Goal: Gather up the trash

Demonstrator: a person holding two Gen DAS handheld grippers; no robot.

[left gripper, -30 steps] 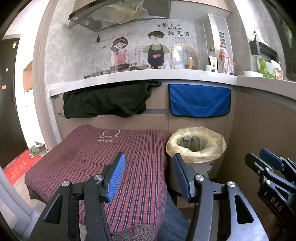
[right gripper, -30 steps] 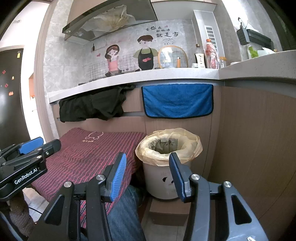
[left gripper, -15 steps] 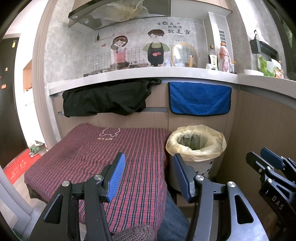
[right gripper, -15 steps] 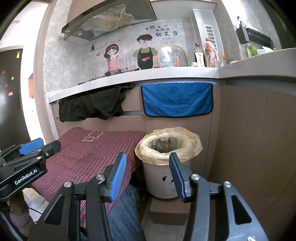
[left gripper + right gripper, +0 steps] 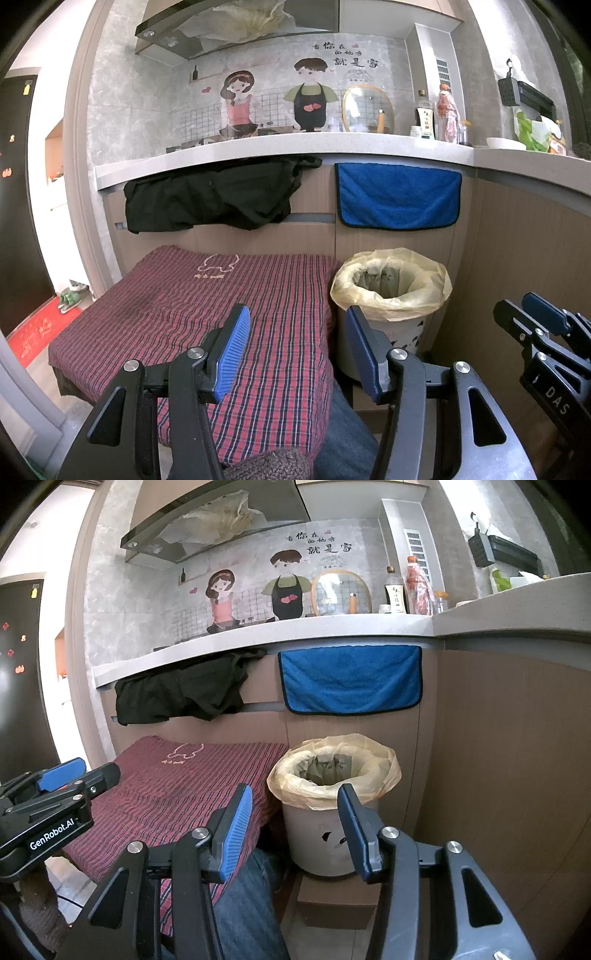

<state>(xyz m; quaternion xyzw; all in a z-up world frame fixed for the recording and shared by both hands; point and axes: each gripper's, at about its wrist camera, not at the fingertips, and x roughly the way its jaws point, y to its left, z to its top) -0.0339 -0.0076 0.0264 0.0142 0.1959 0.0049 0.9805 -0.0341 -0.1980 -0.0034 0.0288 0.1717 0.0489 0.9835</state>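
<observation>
Both wrist cameras are sitting just behind their own blue-padded fingers, facing forward and slightly downward toward the kitchen counter [image 5: 280,147]. The left view is looking over the plaid cloth [image 5: 221,306]; the right is sitting nearer the lined bin [image 5: 332,775]. Both are sharing bin, cloth, blue towel [image 5: 351,679] and counter.

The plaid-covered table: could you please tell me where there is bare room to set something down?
The plaid-covered table is bare across its whole top, from the cabinet front under the black garment to the lined trash bin on its right. The crowded part is the countertop, with bottles and a lid.
</observation>
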